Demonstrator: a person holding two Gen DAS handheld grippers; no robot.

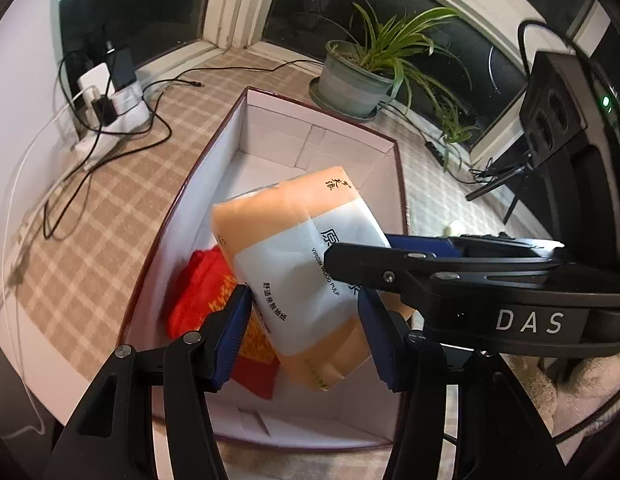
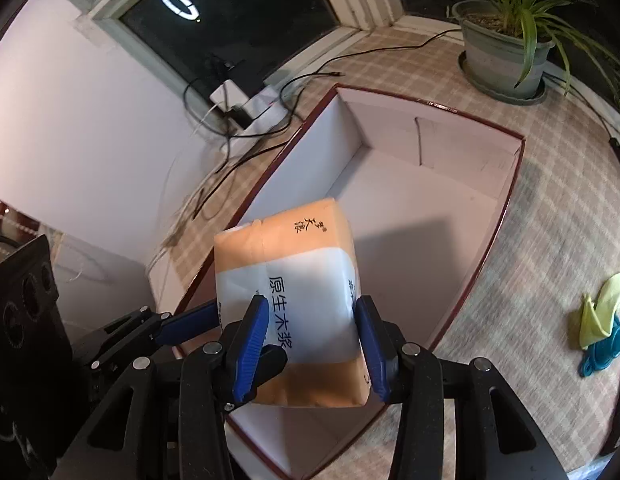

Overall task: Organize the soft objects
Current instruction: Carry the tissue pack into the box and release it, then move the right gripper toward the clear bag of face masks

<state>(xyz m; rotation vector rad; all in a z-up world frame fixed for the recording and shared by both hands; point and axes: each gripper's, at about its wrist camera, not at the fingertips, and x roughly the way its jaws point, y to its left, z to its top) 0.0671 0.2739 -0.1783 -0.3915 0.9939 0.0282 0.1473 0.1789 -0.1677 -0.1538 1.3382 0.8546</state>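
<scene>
While the tissue pack (image 2: 294,308) hangs tilted over the open box (image 2: 429,128) at frame centre, the right gripper (image 2: 311,344) pinches its sides, apparently to lower it inside. The left gripper (image 1: 306,336) brackets the same pack; whether its pads press cannot be told. A red cloth (image 1: 202,296) fills the box's lower-left corner, so free floor lies toward the upper right. A yellow-and-teal item (image 2: 601,320) lies outside the box at right.
</scene>
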